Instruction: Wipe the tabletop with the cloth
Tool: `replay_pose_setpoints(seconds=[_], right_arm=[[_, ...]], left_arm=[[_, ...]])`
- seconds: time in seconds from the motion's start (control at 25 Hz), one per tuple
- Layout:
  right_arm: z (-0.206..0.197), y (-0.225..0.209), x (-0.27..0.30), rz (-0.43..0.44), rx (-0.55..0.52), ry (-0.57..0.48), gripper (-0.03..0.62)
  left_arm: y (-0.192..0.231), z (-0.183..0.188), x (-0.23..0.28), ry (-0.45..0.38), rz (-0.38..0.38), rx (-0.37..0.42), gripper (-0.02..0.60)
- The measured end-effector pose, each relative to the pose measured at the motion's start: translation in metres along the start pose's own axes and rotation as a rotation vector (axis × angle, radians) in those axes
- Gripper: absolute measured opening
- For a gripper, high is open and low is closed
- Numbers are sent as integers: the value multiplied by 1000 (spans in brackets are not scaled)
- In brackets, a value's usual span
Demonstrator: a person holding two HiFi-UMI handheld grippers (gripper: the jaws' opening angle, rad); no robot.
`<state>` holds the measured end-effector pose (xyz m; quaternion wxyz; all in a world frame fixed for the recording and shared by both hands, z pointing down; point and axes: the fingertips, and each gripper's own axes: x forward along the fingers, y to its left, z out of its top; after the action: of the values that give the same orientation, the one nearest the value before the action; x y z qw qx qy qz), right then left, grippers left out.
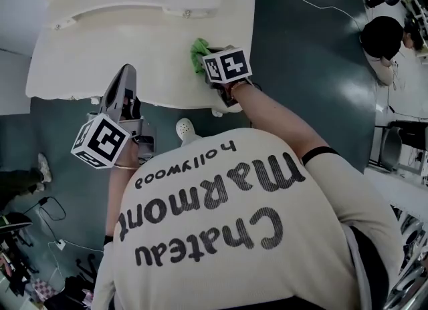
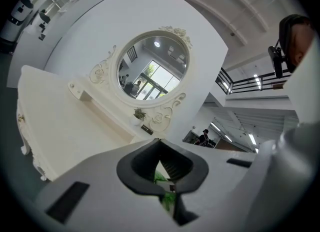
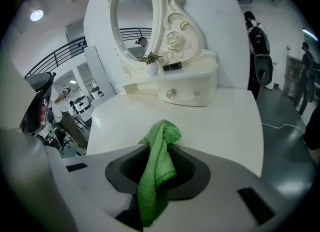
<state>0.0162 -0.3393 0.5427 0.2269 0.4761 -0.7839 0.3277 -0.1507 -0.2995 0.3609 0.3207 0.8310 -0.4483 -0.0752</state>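
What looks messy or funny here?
Nothing is spilled or broken. Only the green cloth looks a bit funny: it is scrunched into a twisted lump in the right hand-held gripper instead of spread flat. The white table looks clean.
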Motion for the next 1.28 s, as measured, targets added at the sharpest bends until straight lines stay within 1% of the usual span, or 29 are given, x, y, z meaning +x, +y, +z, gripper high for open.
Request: replay_pose_setpoints(seconds=[0.24, 0.52, 0.8, 0.88, 0.96, 1.04, 1.16, 1.28], right_arm=[[-19, -40, -35, -73, 52, -26, 109], [-38, -79, -70, -174, 48, -57, 109], [-46, -95, -82, -199, 82, -64, 109], [-45, -97, -82, -199, 114, -53, 109], [-39, -94, -81, -181, 164, -44, 110], [-24, -77, -76, -129, 182, -62, 110], [3, -29, -56, -11, 170, -84, 110], [18, 29, -28, 130, 159, -62, 110]], left_arm=[[-29, -21, 11, 31, -44, 3, 8], [-54, -31, 20, 41, -82, 15, 8], [-60, -41, 29, 58, -102, 8, 8], [-59, -40, 29, 59, -102, 4, 8], [-55, -37, 27, 53, -94, 4, 8], [-47, -31, 22, 41, -74, 2, 8], [-31, -19, 9, 5, -31, -7, 8], [-9, -5, -11, -42, 25, -12, 8]])
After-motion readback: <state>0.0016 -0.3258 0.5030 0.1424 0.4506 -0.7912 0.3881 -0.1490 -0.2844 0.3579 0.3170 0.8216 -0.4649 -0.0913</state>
